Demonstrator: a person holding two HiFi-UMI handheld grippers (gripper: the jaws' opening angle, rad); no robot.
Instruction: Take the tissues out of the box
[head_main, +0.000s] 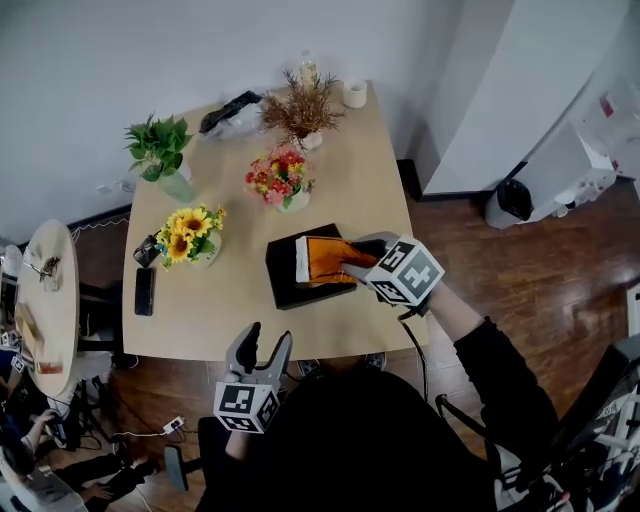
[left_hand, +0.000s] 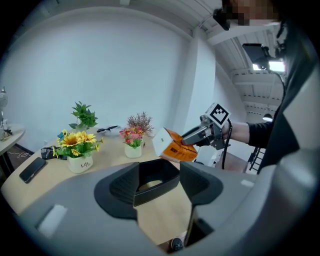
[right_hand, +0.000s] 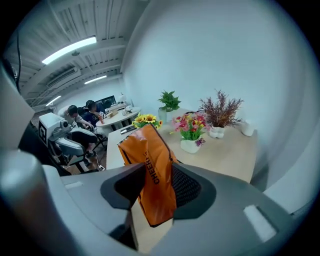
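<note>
While my right gripper (head_main: 352, 262) is clenched on the tissue pack (head_main: 322, 262), the pack shows as a soft orange packet with a white end. Dark lettering runs along its side, and only the right gripper view lets me see it. The pack is tilted above the black box (head_main: 282, 282), which sits by the near edge of the table (head_main: 230, 300), toward the right corner. In the head view the pack hides most of the box's inside. The left gripper view looks into the open box and shows something pale at its bottom, too unclear to name. It also shows the pack up in the air, clear of the box. My left gripper (head_main: 267, 336) hangs just off the near edge, jaws apart, grasping nothing.
</note>
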